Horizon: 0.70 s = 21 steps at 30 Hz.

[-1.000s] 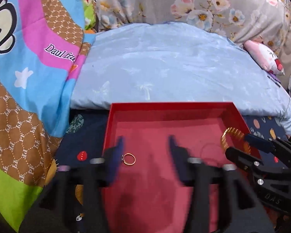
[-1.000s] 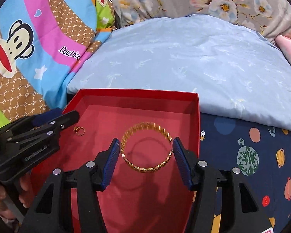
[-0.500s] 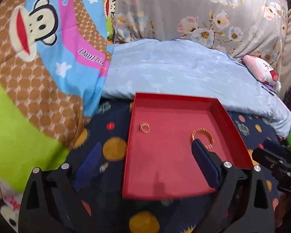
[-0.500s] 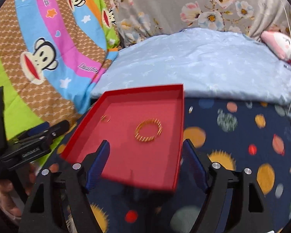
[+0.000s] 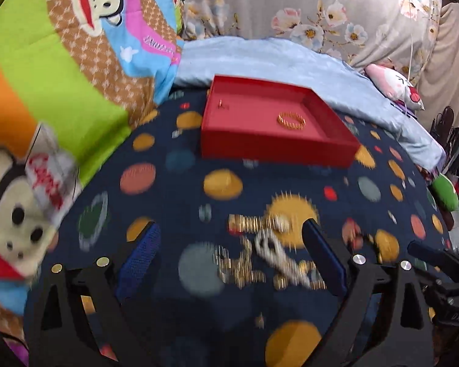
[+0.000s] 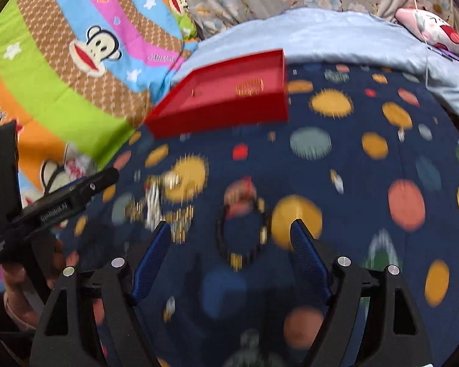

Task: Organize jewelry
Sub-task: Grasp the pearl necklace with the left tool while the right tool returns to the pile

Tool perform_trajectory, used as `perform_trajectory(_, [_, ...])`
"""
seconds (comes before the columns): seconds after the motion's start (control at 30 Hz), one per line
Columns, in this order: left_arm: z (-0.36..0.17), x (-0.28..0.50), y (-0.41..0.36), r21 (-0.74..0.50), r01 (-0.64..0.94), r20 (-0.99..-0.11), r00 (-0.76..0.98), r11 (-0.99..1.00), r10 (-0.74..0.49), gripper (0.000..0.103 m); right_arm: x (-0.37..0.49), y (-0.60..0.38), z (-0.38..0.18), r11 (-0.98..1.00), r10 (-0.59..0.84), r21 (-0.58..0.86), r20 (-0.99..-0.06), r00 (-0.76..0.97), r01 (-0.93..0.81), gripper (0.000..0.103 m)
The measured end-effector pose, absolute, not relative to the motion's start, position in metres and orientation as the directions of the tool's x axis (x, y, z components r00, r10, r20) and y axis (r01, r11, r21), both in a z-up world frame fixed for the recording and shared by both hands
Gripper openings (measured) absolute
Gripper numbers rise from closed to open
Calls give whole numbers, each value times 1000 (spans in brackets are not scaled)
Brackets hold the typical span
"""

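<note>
A red tray lies on the dark planet-print bedspread. It holds a gold bangle and a small gold ring. My left gripper is open and empty above a blurred heap of gold and silver jewelry on the spread. My right gripper is open and empty over a dark beaded bracelet. The heap also shows in the right wrist view, with the left gripper beside it.
A monkey-print quilt is piled at the left. A pale blue cover lies behind the tray. A pink plush toy sits at the far right. A green object lies at the right edge.
Both grippers have pulled back from the red tray toward the near side. The tray now lies farther off, and loose jewelry on the bedspread has come into view between the fingers.
</note>
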<state>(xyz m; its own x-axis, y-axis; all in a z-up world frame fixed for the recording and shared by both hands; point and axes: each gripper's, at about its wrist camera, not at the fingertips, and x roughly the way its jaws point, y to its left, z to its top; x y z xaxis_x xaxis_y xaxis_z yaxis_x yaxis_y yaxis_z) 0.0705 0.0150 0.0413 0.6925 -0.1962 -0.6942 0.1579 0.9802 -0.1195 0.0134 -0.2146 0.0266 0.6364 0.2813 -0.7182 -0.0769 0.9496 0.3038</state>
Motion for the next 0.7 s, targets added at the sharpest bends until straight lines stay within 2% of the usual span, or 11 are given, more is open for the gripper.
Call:
perform_trajectory(0.17, [30,49,12,-107,158,-702,687,982,-187,91,-6,-212,14,973,202,229,-740,641,-43,78])
perform_trajectory(0.47, [7,37,14,-83,124,-715,684,989,-145,91,1,-205,9,981,157,194,-728,668,-20,78])
perform_trajectory(0.7, [5,45,28,-127,84,-724,673,988,-150,91,8,-204,4,978,159,207,-729,666,-7,78])
